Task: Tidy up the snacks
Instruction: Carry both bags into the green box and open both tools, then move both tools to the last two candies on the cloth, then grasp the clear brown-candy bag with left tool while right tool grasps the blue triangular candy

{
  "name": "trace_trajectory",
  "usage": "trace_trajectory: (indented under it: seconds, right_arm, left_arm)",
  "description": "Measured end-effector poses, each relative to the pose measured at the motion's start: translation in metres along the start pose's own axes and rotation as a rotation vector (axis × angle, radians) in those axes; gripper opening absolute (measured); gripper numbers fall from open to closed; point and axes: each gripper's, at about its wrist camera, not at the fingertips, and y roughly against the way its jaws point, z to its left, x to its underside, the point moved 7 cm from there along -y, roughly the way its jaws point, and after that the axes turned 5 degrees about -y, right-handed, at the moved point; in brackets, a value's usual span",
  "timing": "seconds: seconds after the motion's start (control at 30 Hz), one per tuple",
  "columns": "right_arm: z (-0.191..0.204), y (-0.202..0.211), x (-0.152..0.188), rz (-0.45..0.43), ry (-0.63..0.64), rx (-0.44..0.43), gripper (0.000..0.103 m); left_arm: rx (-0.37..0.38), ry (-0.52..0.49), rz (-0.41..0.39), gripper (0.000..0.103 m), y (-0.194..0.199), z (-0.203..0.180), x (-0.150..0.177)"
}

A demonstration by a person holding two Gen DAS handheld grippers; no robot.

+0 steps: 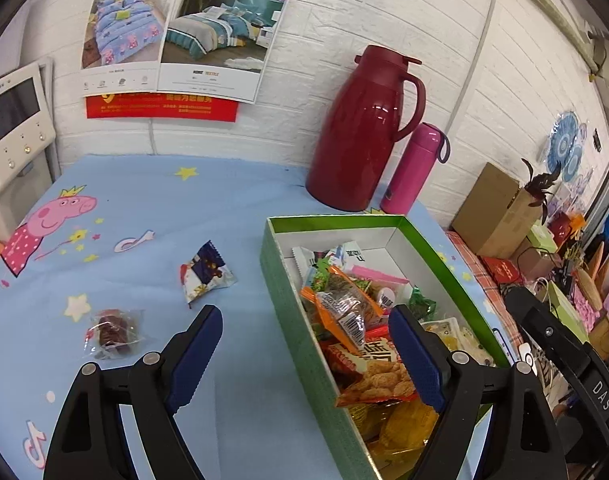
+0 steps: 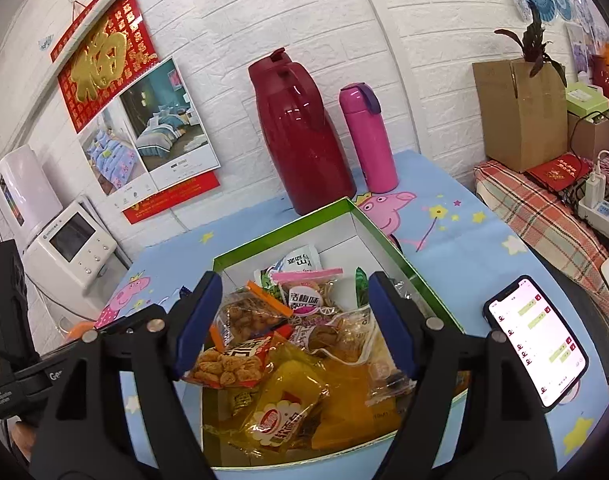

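Green box [image 1: 292,320], right half of table [image 1: 152,200]: holding mixed snack packets, nearly full at near end.
Blue-white wrapped candy [image 1: 206,276]: lying loose on cloth, left of box, apart from it.
Clear-wrapped dark snack [image 1: 112,332]: lying nearer, further left.
Left tongs [image 1: 304,354]: spread, empty, hovering across box's left wall.
Right tongs [image 2: 294,320]: spread, empty, hovering over box contents.
Advice: left tongs taking blue-white candy first; pinching wrapper body, not crimped edge; dropping at emptier far end.

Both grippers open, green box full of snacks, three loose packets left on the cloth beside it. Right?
Not three. The left wrist view shows two loose packets on the blue cloth: a blue-and-white packet and a clear-wrapped dark snack. The green box and open jaws stand as stated.
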Motion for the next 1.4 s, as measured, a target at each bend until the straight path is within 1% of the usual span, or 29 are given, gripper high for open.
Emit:
trace_trajectory:
  seconds: [0.13,0.37,0.47,0.57,0.63,0.73,0.8,0.9,0.97,1.07,1.2,1.23,1.27,1.3,1.33,1.4]
  right_arm:
    - [0.017,0.001,0.003,-0.001,0.046,-0.01,0.077]
    - [0.058,-0.002,0.018,0.022,0.148,-0.061,0.079]
    - [0.075,-0.006,0.028,0.044,0.194,-0.08,0.079]
    - [0.098,-0.01,0.042,0.092,0.252,-0.134,0.079]
    - [0.114,-0.012,0.053,0.114,0.292,-0.165,0.079]
    - [0.137,-0.016,0.072,0.155,0.346,-0.228,0.079]
    - [0.147,-0.022,0.085,0.184,0.378,-0.236,0.079]
    - [0.157,-0.034,0.101,0.224,0.426,-0.225,0.079]
    - [0.159,-0.039,0.108,0.24,0.443,-0.216,0.079]
    - [0.156,-0.04,0.11,0.242,0.453,-0.198,0.079]
    - [0.149,-0.041,0.105,0.228,0.415,-0.187,0.079]
    - [0.148,-0.042,0.103,0.226,0.395,-0.193,0.079]
    - [0.148,-0.043,0.101,0.226,0.374,-0.203,0.079]
    - [0.15,-0.045,0.098,0.225,0.36,-0.21,0.079]
    - [0.152,-0.048,0.096,0.222,0.352,-0.21,0.079]
    - [0.158,-0.061,0.091,0.226,0.356,-0.178,0.079]
  left_arm:
    - [-0.041,0.009,-0.015,0.087,0.009,0.018,0.0]
    - [-0.099,0.043,-0.043,0.087,0.025,0.056,0.002]
    - [-0.128,0.058,-0.045,0.087,0.029,0.074,0.004]
    - [-0.145,0.076,-0.043,0.087,0.032,0.099,0.009]
    - [-0.155,0.103,-0.034,0.087,0.033,0.121,0.013]
    - [-0.171,0.185,-0.019,0.087,0.032,0.158,0.02]
    - [-0.158,0.227,0.004,0.087,0.026,0.176,0.025]
    - [-0.164,0.207,0.045,0.086,0.011,0.182,0.032]
    - [-0.148,0.176,0.075,0.086,-0.003,0.176,0.038]
    - [-0.126,0.159,0.11,0.078,-0.023,0.17,0.048]
    - [-0.106,0.204,0.146,0.072,-0.049,0.177,0.057]
    - [-0.074,0.219,0.149,0.071,-0.054,0.178,0.059]
    - [-0.042,0.231,0.147,0.065,-0.056,0.177,0.059]
    - [-0.023,0.226,0.137,0.053,-0.056,0.175,0.058]
    - [0.002,0.211,0.132,0.048,-0.055,0.171,0.056]
    - [-0.011,0.163,0.124,0.047,-0.054,0.165,0.055]
